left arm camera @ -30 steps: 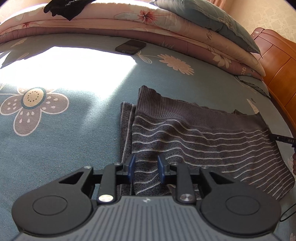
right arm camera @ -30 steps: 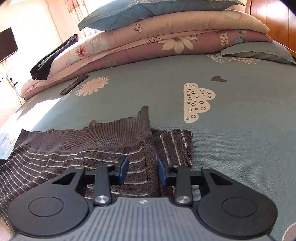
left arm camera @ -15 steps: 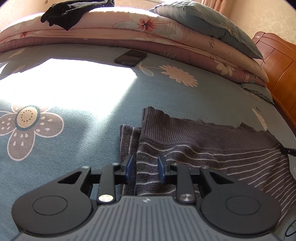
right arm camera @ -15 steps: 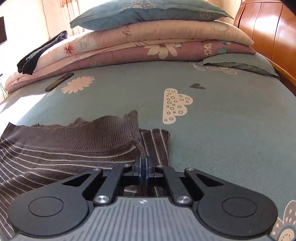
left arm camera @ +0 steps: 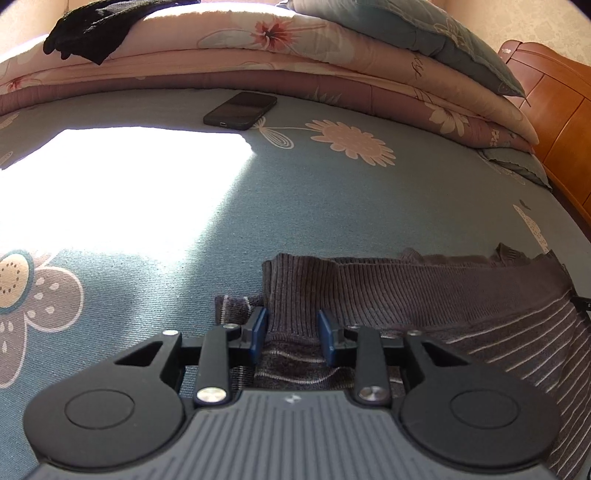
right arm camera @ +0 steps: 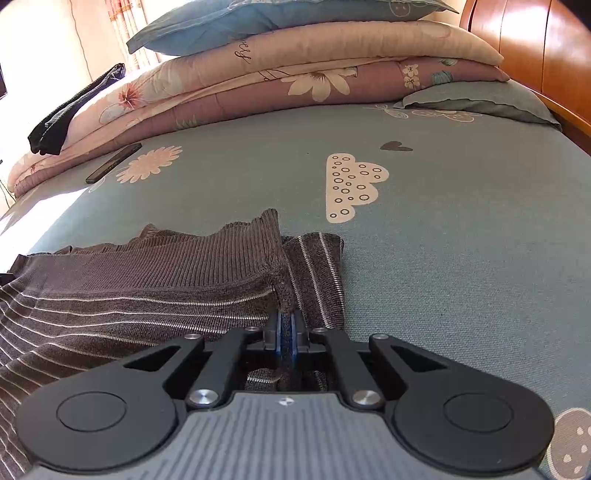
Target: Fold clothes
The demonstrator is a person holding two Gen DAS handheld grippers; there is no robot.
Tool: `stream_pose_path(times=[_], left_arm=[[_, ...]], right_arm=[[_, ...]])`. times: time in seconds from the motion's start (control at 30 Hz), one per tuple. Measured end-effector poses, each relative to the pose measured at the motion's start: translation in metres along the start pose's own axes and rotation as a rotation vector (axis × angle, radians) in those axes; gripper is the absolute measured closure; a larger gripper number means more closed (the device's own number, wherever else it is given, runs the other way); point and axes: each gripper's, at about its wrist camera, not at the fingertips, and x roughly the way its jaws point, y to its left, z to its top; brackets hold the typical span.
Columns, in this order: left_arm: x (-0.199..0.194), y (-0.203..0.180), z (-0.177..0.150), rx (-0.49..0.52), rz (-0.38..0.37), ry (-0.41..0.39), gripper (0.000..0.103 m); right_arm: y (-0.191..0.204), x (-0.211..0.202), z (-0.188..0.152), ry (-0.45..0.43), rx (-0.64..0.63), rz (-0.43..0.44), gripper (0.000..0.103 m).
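Right wrist view: a pinched fold of the striped grey sweater (right arm camera: 155, 295) is being gripped by the right tool (right arm camera: 286, 332), jaws fully closed on the knit. Left wrist view: the ribbed hem is being straddled by the left tool (left arm camera: 291, 332), its jaws having just been opening, pads narrowly apart. The sweater is being spread on the near bed (left arm camera: 332, 206).

- Teal bedsheet (left arm camera: 332, 206) printed with flowers and a cloud
- Black phone (left arm camera: 240, 110) lying near the folded quilts (right arm camera: 295, 85) (stacked, pillow (right arm camera: 258, 18) on top)
- Dark garment (left arm camera: 92, 26) draped over them
- Wooden headboard (right arm camera: 535, 44)
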Motion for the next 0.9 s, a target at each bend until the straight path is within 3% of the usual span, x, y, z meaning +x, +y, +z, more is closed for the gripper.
stream_pose_path(times=[0.07, 0.1, 0.13, 0.27, 0.3, 0.37, 0.43, 0.5, 0.57, 0.63, 0.67, 0.8, 0.9], left_arm=[[-0.002, -0.001, -0.002, 0.001, -0.01, 0.008, 0.081], [-0.005, -0.004, -0.003, 0.01, -0.002, 0.0, 0.093], [-0.01, -0.006, -0.003, 0.009, 0.001, -0.014, 0.095], [-0.034, -0.009, 0.007, -0.011, 0.002, -0.122, 0.098], [-0.032, -0.008, 0.009, -0.024, -0.002, -0.122, 0.097], [-0.013, -0.004, 0.01, -0.062, 0.01, -0.045, 0.097], [-0.001, -0.005, 0.003, -0.043, 0.059, -0.012, 0.089], [-0.016, -0.001, -0.002, -0.068, 0.027, -0.035, 0.09], [-0.036, 0.003, -0.007, -0.087, -0.014, -0.062, 0.083], [-0.068, 0.006, -0.019, -0.076, -0.041, -0.086, 0.066], [-0.085, 0.008, -0.025, -0.071, -0.054, -0.098, 0.062], [-0.126, 0.017, -0.067, -0.136, -0.13, -0.078, 0.06], [-0.14, 0.017, -0.101, -0.158, -0.177, -0.061, 0.06]], right_arm=[[0.001, -0.003, -0.001, -0.004, -0.004, 0.003, 0.097], [0.002, -0.004, -0.001, -0.005, -0.007, 0.007, 0.097], [0.002, -0.007, -0.002, -0.011, -0.01, 0.003, 0.097], [0.0, -0.027, 0.001, -0.058, 0.008, 0.0, 0.098], [-0.002, -0.032, 0.002, -0.07, 0.02, 0.011, 0.098], [-0.005, -0.035, 0.005, -0.078, 0.044, 0.028, 0.098], [-0.007, -0.021, 0.005, -0.027, 0.063, 0.03, 0.097], [-0.007, -0.011, 0.001, 0.025, 0.083, 0.044, 0.094], [-0.008, -0.024, -0.004, -0.004, 0.089, 0.055, 0.089], [-0.012, -0.048, -0.011, -0.044, 0.1, 0.081, 0.078], [-0.014, -0.061, -0.015, -0.055, 0.109, 0.09, 0.078], [-0.017, -0.103, -0.041, -0.035, 0.14, 0.132, 0.076], [-0.017, -0.128, -0.066, -0.024, 0.17, 0.182, 0.064]])
